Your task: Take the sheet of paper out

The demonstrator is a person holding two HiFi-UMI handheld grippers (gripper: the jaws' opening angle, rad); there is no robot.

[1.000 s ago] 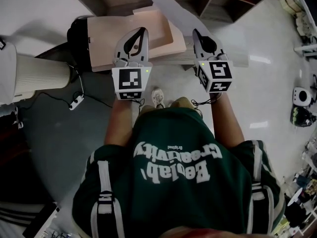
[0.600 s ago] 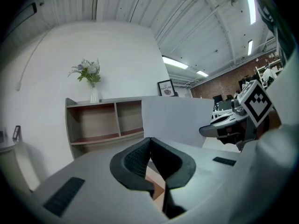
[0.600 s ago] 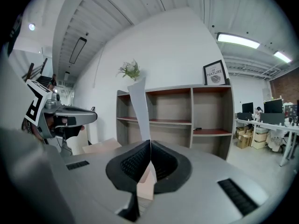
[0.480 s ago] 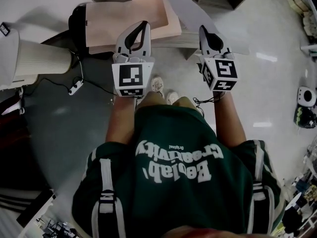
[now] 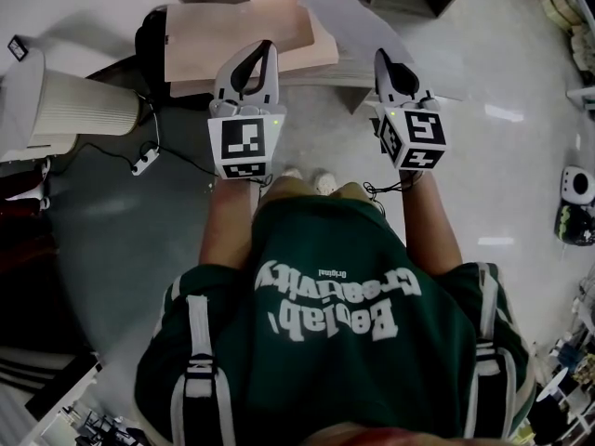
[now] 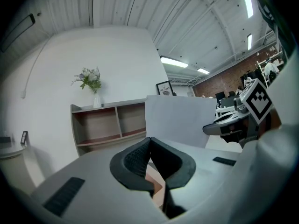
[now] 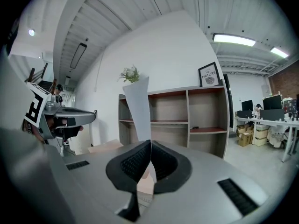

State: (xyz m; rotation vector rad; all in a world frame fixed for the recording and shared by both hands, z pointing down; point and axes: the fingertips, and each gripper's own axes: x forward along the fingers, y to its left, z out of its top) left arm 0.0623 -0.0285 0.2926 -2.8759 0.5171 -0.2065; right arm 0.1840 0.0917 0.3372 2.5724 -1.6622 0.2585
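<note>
The sheet of paper stands upright, its lower edge clamped in the right tongs, beside the pink folder. The left tongs, over that folder, are pressed together, seemingly empty. Both forearms reach forward, tongs roughly level.

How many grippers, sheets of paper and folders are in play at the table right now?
Grippers: 2 (left gripper, right gripper)
Sheet of paper: 1, pinched in the right gripper
Pink folder: 1, lying on the table
Total: 4
</note>
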